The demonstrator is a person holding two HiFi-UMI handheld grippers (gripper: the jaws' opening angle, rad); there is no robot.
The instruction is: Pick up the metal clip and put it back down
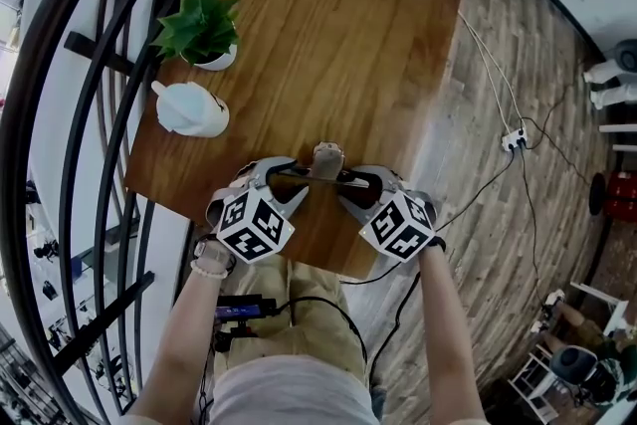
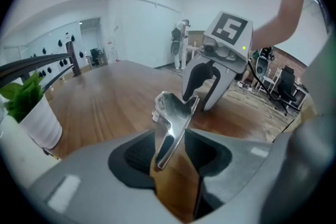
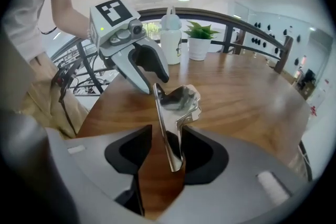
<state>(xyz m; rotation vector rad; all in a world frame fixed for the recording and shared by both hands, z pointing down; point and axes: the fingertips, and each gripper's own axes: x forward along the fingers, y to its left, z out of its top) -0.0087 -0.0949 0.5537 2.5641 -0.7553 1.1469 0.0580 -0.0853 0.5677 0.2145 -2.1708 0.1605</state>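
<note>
Shiny silver metal clip (image 1: pixel 328 159), broad curved mouth, flat handles, at brown wooden table's (image 1: pixel 348 35) near edge, flanked by facing grippers. Left gripper (image 1: pixel 304 177): jaws apart, handle between, gap beside it. Right gripper (image 1: pixel 348 182): jaws wide, handle between, ungripped. Table's left edge: one green potted plant (image 1: pixel 199 25), one white lidded jug (image 1: pixel 189 109). One clip, two grippers.

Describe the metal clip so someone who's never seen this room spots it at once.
Find the brown wooden table beside the black railing; at its near edge the left gripper and right gripper face each other. The metal clip is between their tips. It is the only shiny silver thing there, unlike the green potted plant and white bottle farther left.
</note>
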